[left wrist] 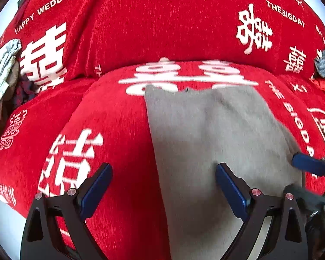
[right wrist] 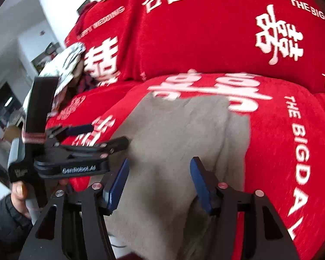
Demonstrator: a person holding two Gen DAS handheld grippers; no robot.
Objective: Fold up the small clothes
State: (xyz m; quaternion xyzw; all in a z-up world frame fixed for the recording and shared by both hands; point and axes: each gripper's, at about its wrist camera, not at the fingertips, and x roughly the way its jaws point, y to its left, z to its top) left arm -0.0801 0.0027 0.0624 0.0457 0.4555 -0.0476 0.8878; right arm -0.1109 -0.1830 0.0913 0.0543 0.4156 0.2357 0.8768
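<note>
garment: one small grey cloth (left wrist: 216,134) lies flat on the seat of the red sofa cover (left wrist: 119,119), long side running away from you, far edge near the backrest crease.
left gripper (left wrist: 163,186): its jaws stand wide apart above the cloth's left edge; one pad is over red fabric, the other over grey, and nothing is pinched.
right gripper (right wrist: 159,183): its jaws are parted over the middle of the grey cloth and the pads do not press on it, so it holds nothing.
step in hand: by my reading you are between folds, both claws free over the near part of the cloth.
how to do it well: take the two near corners, one in each claw, pinching only grey fabric and not the red cover beneath; lift both evenly and lay the near edge onto the far edge so the sides line up.
risk: the right side of the cloth looks rumpled; smooth it first or the fold will sit crooked.
count: one grey cloth on the seat, two grippers, one pale patterned heap of clothes (left wrist: 2,75) at the left end of the sofa.
</note>
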